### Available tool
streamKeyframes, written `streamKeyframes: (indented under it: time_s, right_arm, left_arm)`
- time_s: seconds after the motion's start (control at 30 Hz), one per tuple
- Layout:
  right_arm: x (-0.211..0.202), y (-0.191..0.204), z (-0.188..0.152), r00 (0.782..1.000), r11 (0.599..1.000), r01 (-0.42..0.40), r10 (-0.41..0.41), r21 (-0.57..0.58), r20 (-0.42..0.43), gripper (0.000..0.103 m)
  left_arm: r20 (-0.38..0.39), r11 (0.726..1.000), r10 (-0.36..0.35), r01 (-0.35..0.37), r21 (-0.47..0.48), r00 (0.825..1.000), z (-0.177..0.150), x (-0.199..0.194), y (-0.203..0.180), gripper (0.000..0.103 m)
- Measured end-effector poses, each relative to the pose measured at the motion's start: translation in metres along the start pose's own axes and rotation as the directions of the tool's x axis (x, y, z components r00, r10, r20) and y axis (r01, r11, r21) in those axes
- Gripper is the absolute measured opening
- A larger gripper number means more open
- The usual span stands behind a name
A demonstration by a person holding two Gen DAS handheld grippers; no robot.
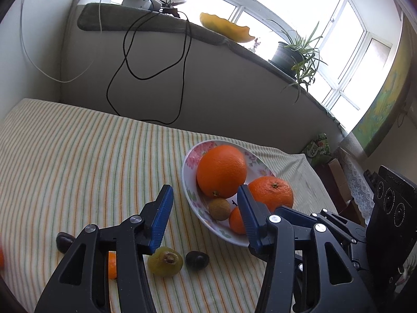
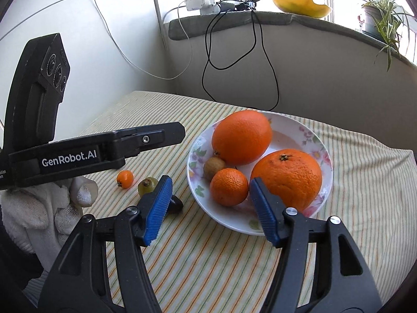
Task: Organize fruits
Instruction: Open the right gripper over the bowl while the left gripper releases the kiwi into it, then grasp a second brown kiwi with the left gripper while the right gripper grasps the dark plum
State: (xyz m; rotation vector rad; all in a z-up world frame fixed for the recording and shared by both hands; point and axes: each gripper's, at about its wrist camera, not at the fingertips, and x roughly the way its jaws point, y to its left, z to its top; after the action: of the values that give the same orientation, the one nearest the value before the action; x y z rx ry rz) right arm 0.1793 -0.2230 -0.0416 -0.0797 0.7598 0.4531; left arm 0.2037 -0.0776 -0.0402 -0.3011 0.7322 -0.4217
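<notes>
Both the left gripper [image 1: 204,215] and right gripper [image 2: 209,210] hang part-open, seemingly gripping nothing, by the fruit plate [image 2: 299,130]

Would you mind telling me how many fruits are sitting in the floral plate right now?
4 in the floral plate: a large orange at the back, another orange at the right, a small mandarin in front, and a brown longan at the left. Smaller ones may be hidden.

Oranges [image 2: 242,137] in plate [image 2: 307,133] — grape [image 2: 146,184] left
</notes>
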Motion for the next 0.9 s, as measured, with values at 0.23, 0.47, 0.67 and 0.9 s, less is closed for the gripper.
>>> streamKeyframes:
  time_s: [0.23,0.47,0.67,0.9]
  right_arm:
    - [-0.010,0.002,-0.001,1.000,1.000,-0.021,0.021,0.014,0.004,0.065]
    - [-0.017,0.013,-0.005,0.999,0.999,-0.051,0.051,-0.007,0.005,0.065]
    - [-0.015,0.022,-0.010,0.996,0.996,-0.089,0.089,-0.016,-0.011,0.065]
    - [-0.011,0.034,-0.017,0.992,0.991,-0.126,0.125,-0.034,-0.032,0.065]
  left_arm:
    - [0.022,1.000,0.013,-0.013,0.007,1.000,-0.003,-0.016,-0.001,0.050]
    - [0.050,0.999,0.047,-0.048,0.001,0.998,-0.009,-0.043,0.010,0.050]
    - [0.071,0.996,0.084,-0.082,-0.025,0.994,-0.018,-0.071,0.029,0.050]
    - [0.094,0.987,0.154,-0.150,-0.052,0.984,-0.035,-0.102,0.052,0.050]
